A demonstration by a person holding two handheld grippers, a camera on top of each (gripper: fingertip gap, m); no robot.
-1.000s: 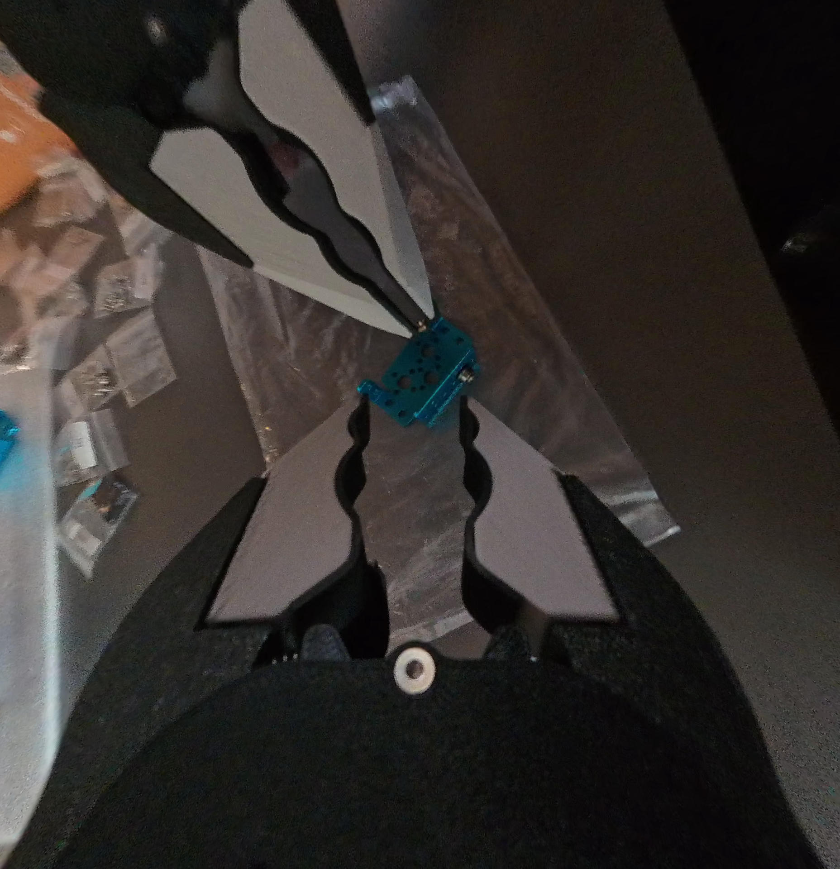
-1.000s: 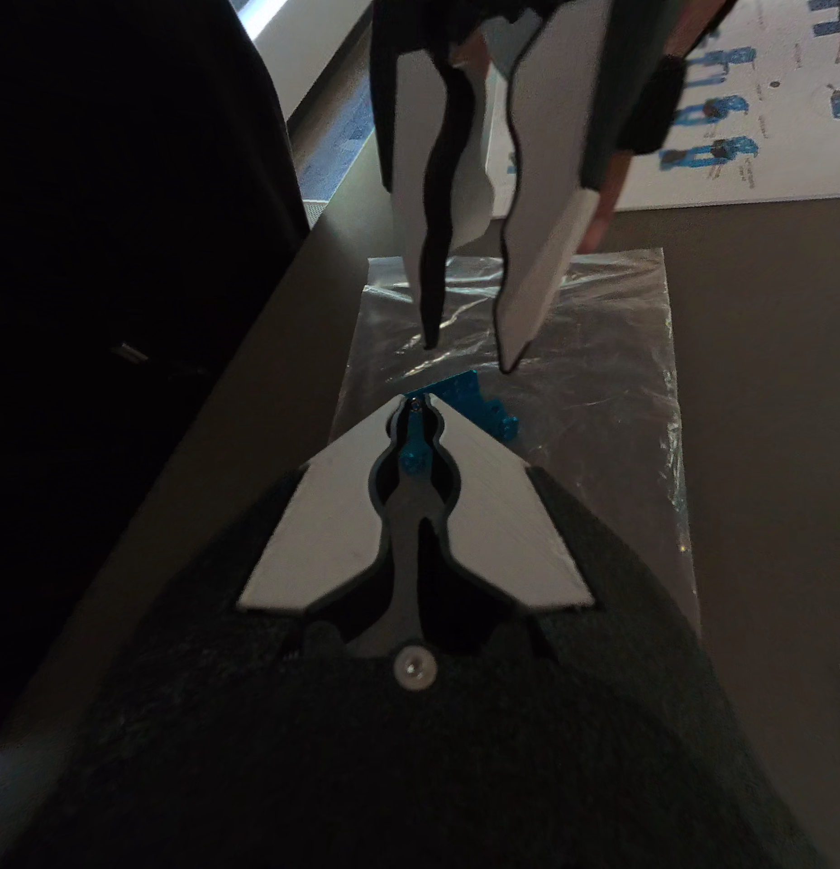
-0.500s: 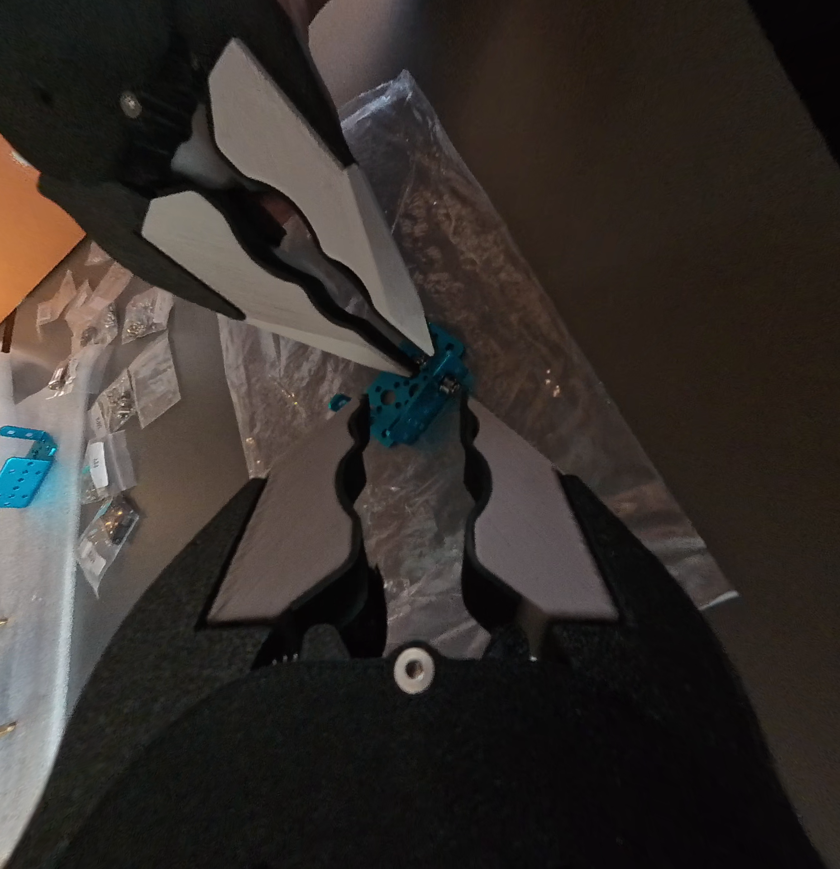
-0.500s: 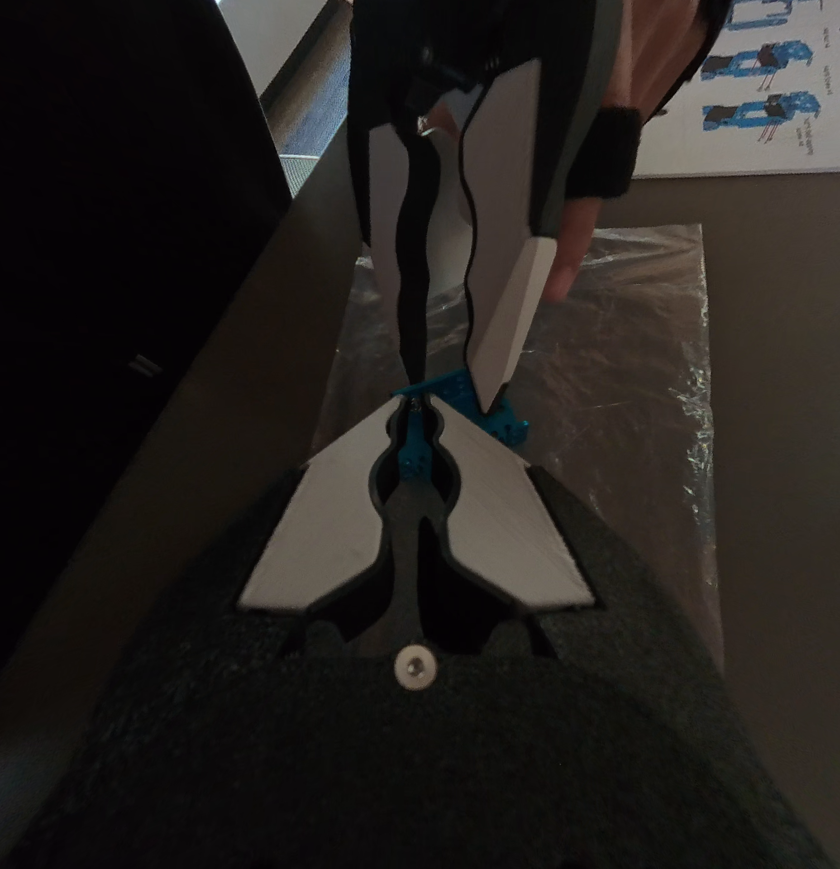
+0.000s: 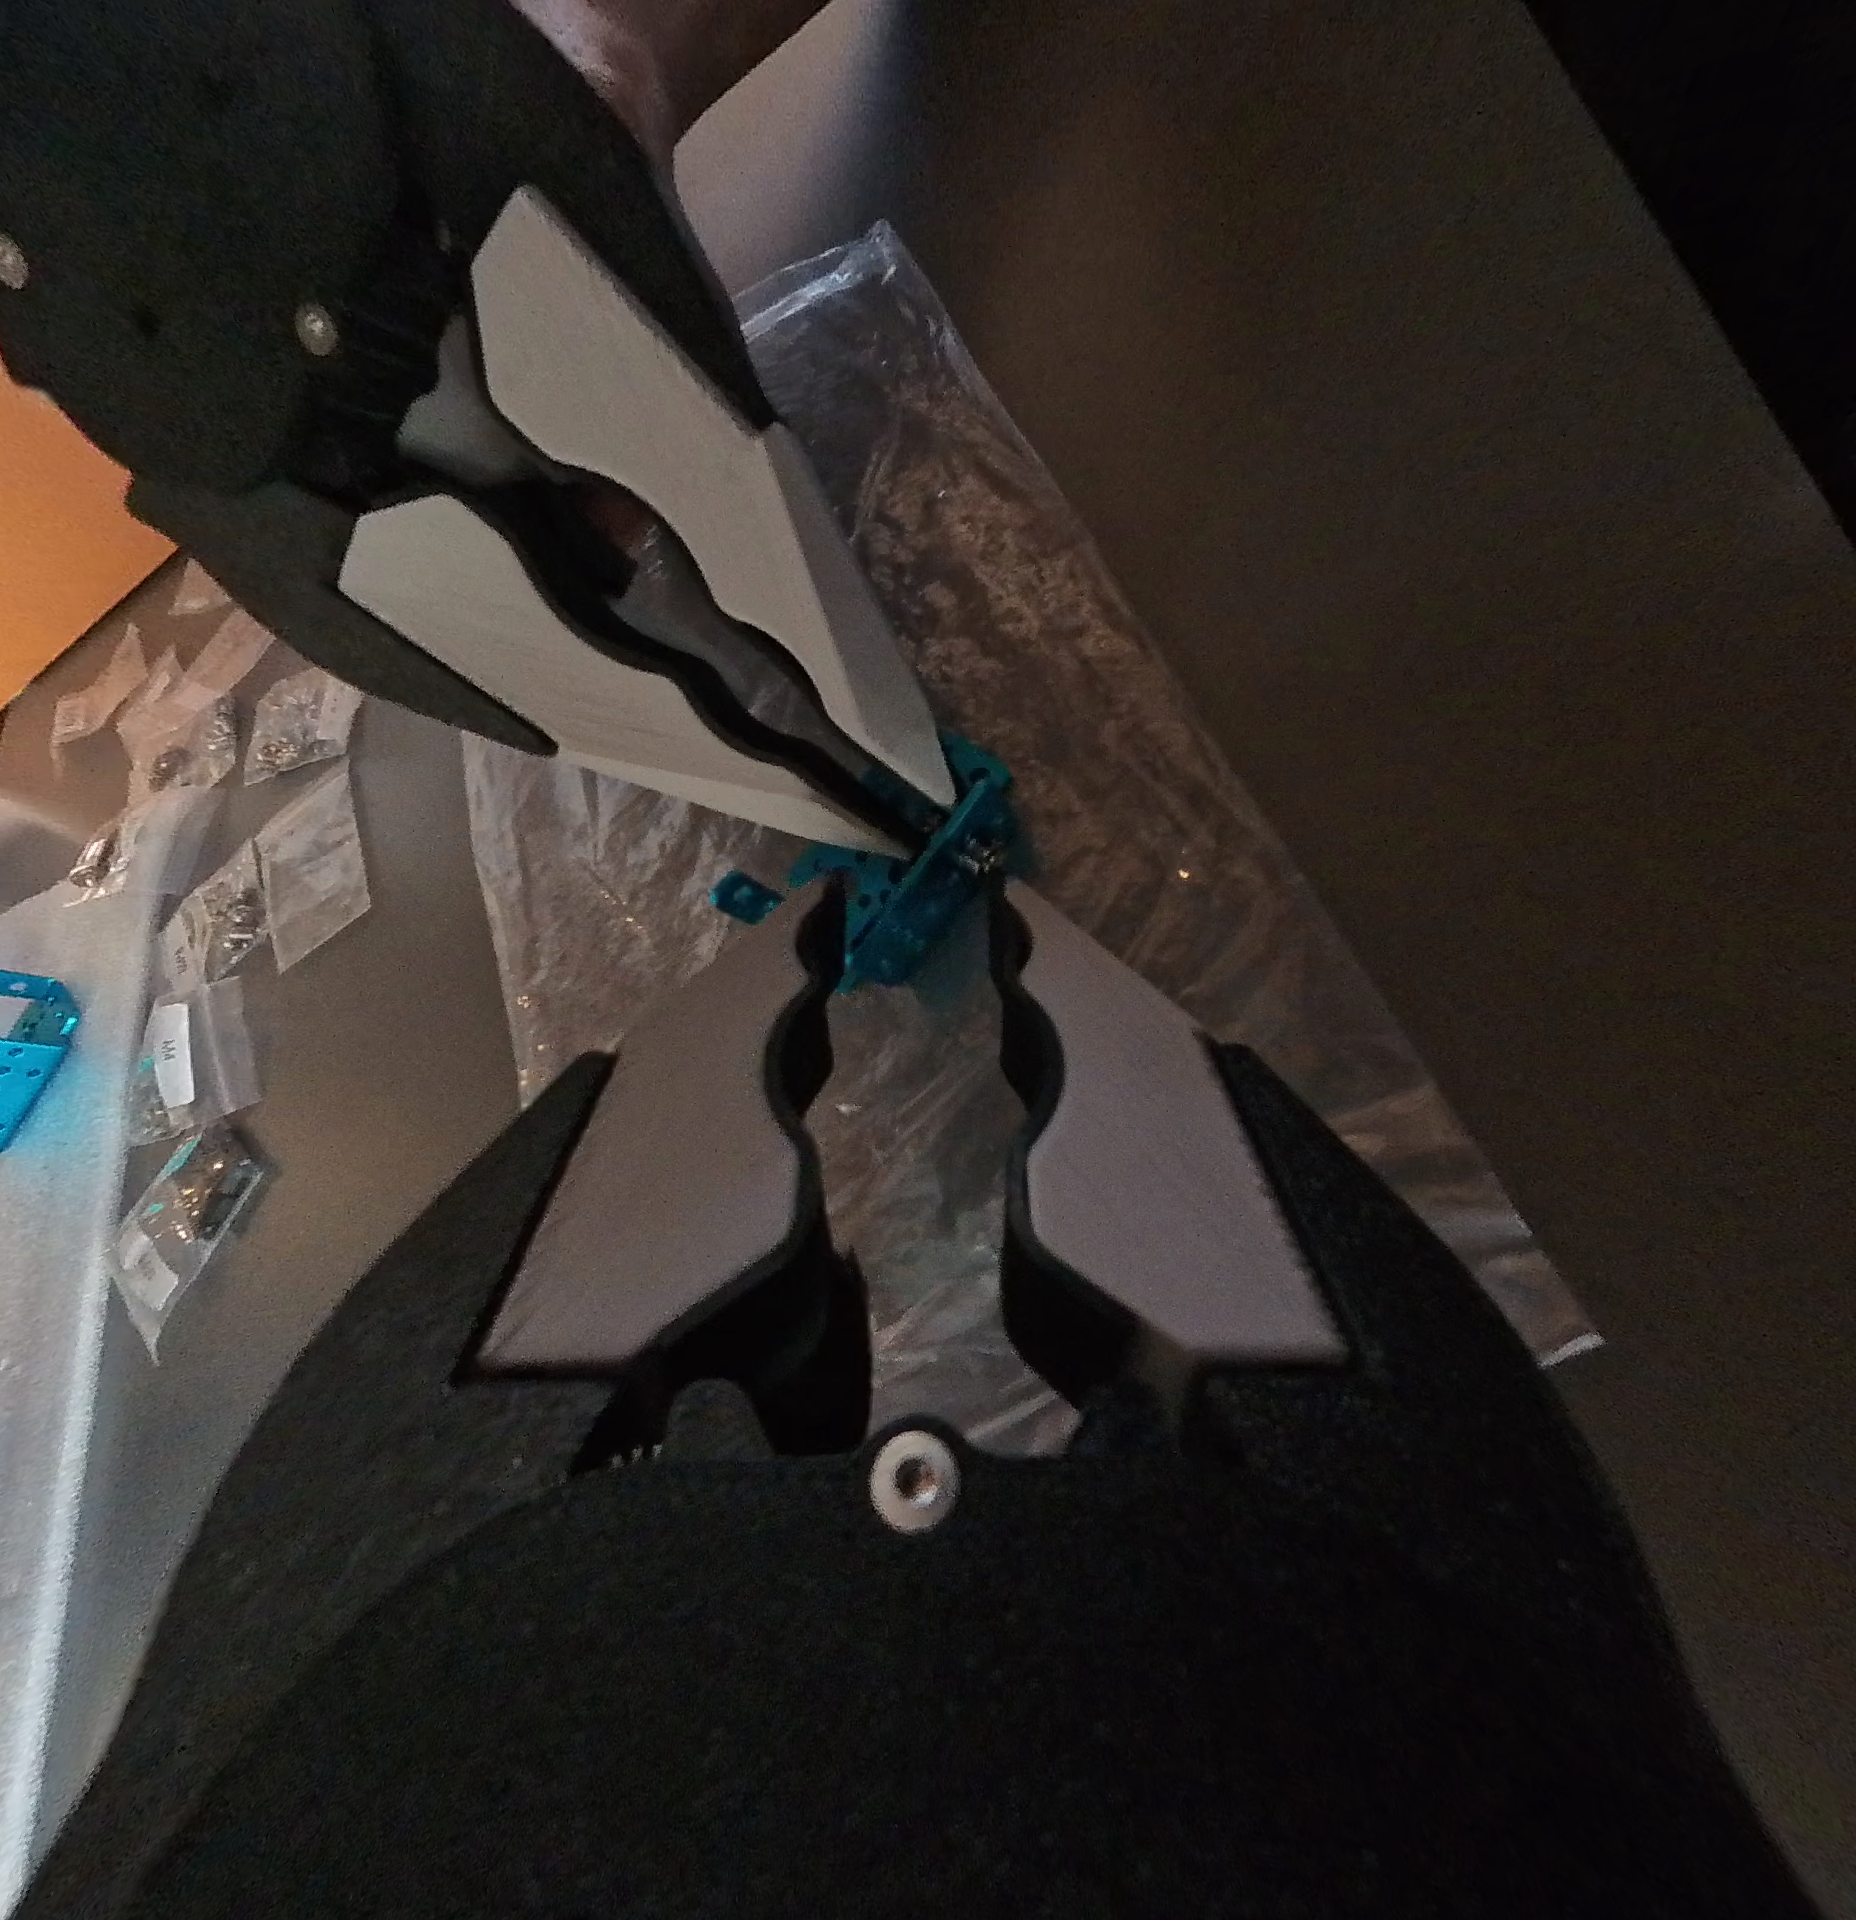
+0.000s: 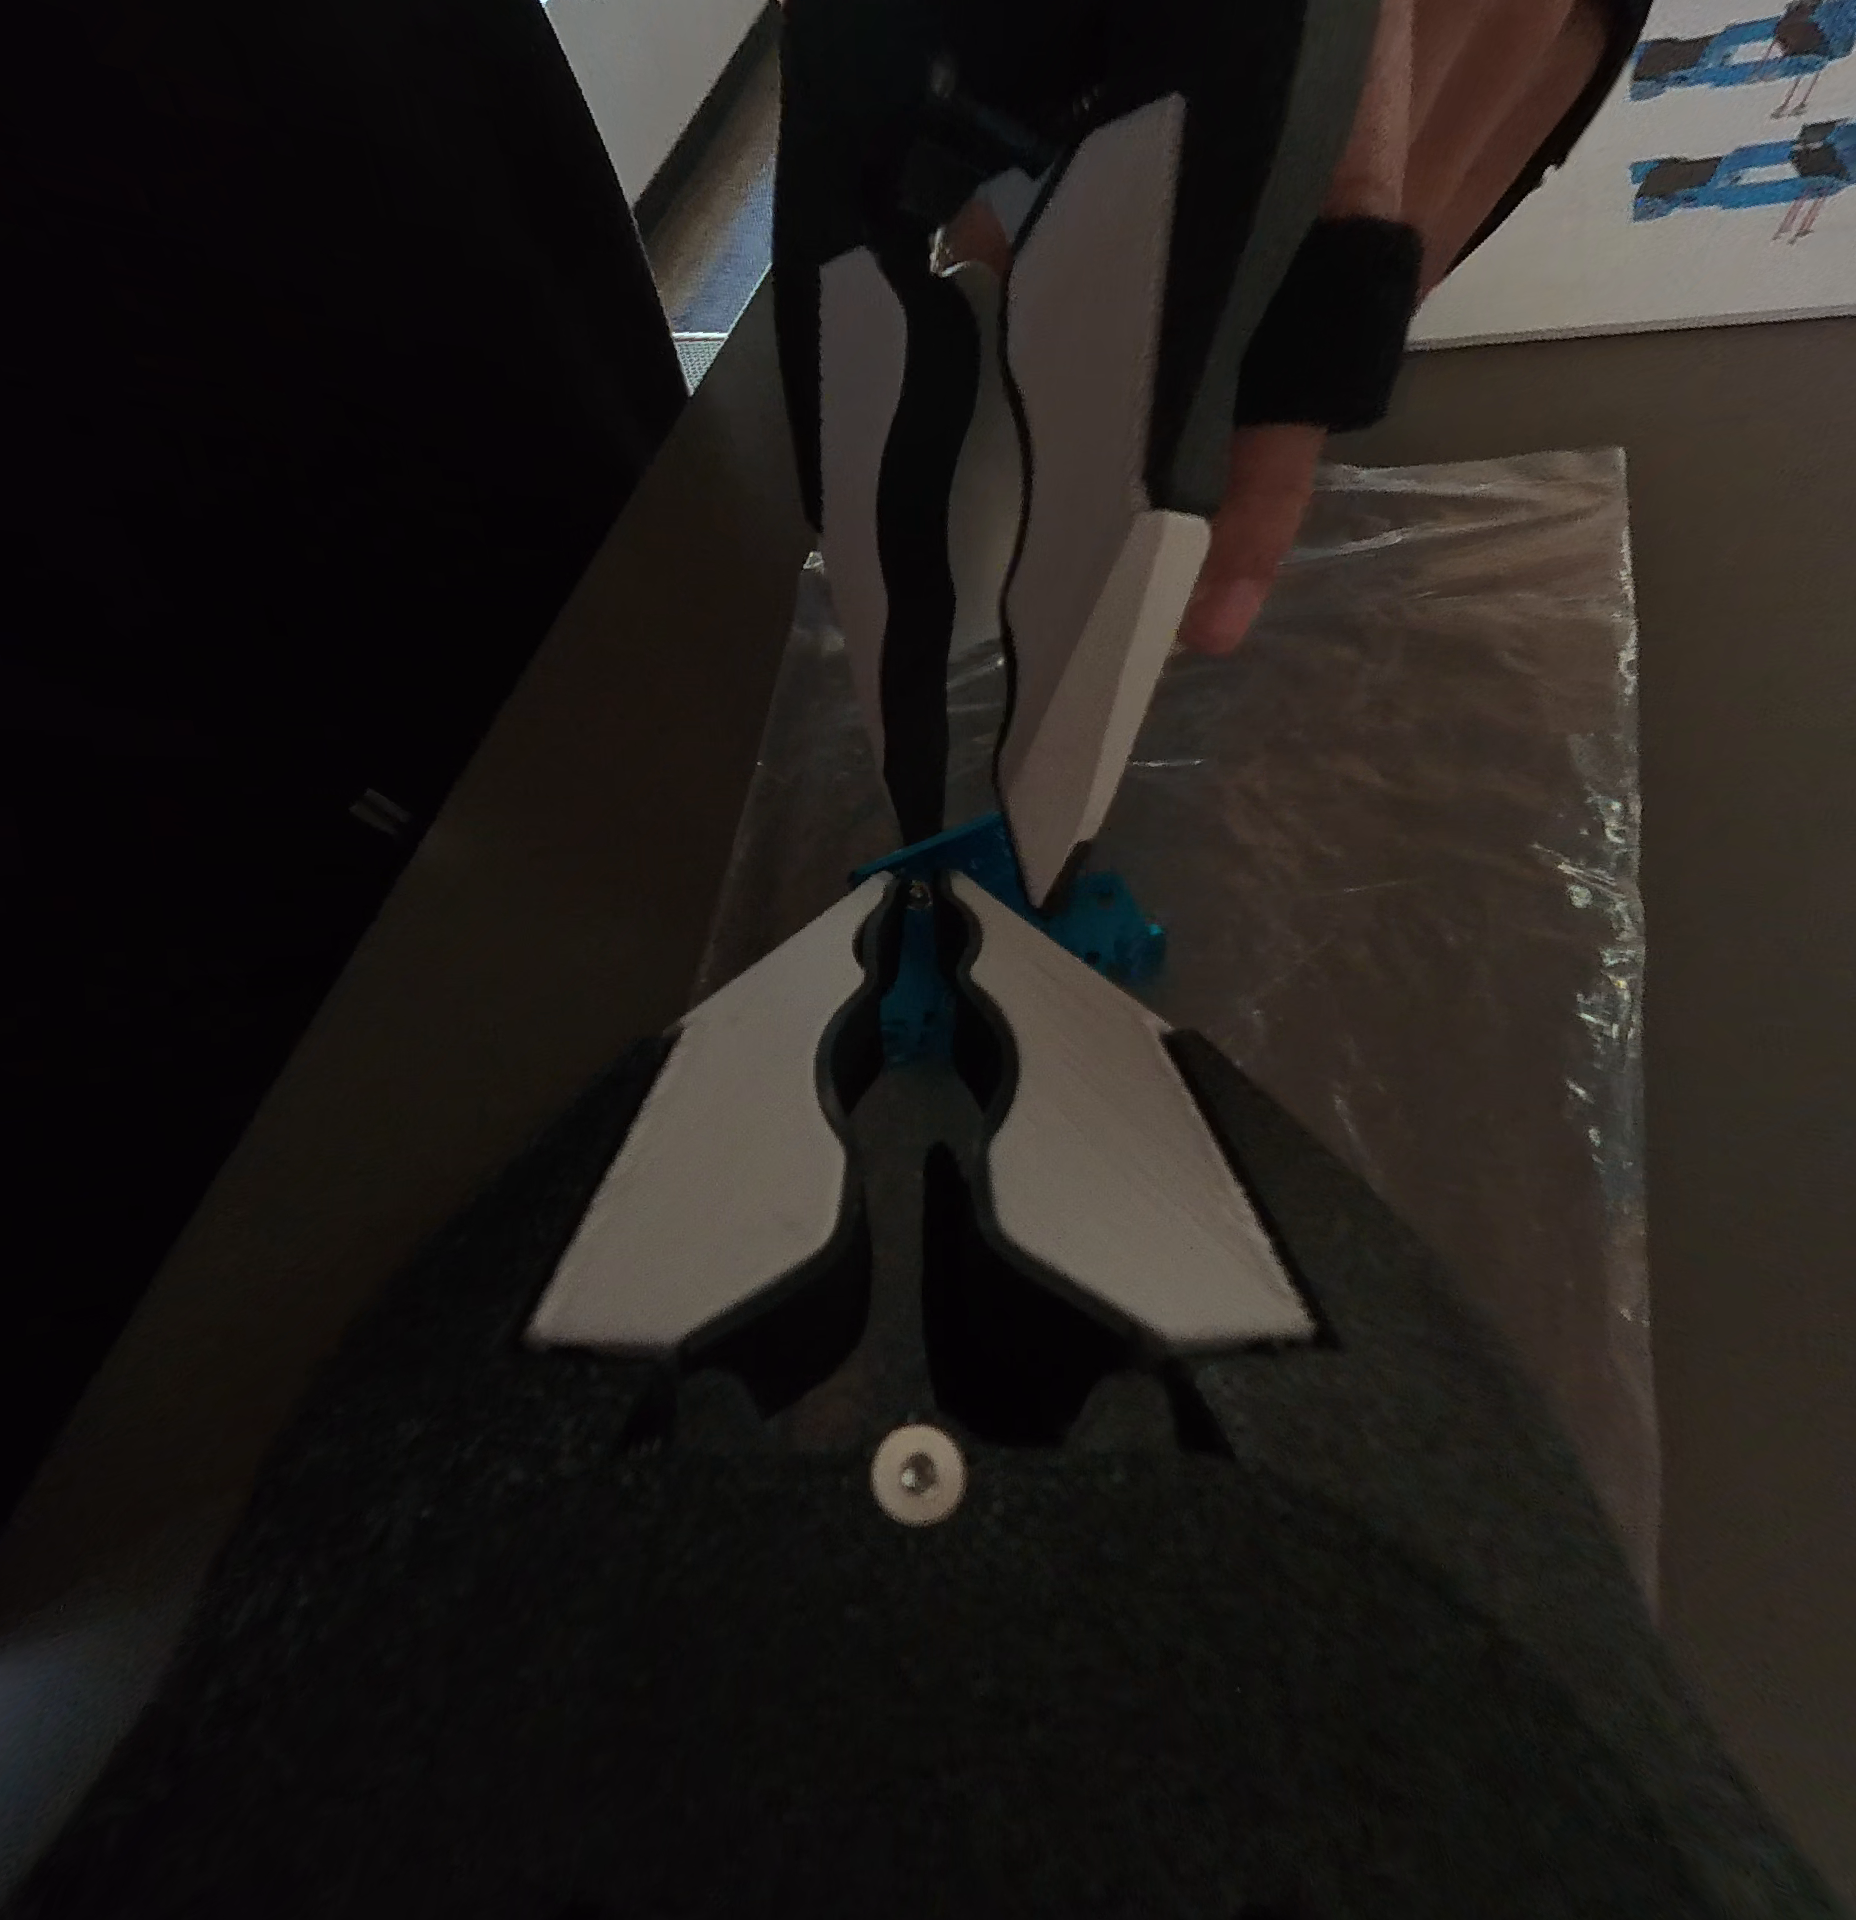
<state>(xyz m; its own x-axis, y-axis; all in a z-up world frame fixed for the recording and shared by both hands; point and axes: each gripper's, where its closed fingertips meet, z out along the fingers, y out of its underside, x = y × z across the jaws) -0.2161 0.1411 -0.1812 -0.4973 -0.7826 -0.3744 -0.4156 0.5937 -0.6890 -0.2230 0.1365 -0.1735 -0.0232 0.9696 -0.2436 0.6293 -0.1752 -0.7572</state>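
Observation:
A small blue perforated metal bracket (image 5: 893,925) stands tilted on edge on a clear plastic bag (image 5: 1194,966). My left gripper (image 5: 913,894) is open, with its two fingertips on either side of the bracket. My right gripper (image 6: 919,883) is shut on a small silver screw (image 6: 916,890) and presses it against the bracket (image 6: 1100,920). In the left wrist view the right gripper (image 5: 913,826) comes in from the upper left and meets the bracket's top. In the right wrist view the left gripper (image 6: 981,852) comes down from above, with one fingertip (image 6: 1049,883) touching the bracket.
Several small clear bags of hardware (image 5: 217,935) and a second blue perforated plate (image 5: 10,1070) lie to the left. An orange surface (image 5: 30,540) is at the far left. The table edge (image 6: 591,727) runs close beside the plastic bag (image 6: 1371,831). A printed sheet (image 6: 1734,156) lies behind. Less than 4 cm separates the two grippers' tips.
The bracket has tipped from lying flat to standing on edge. My left gripper has moved forward so its tips straddle it. My right gripper has stayed shut at the bracket's top.

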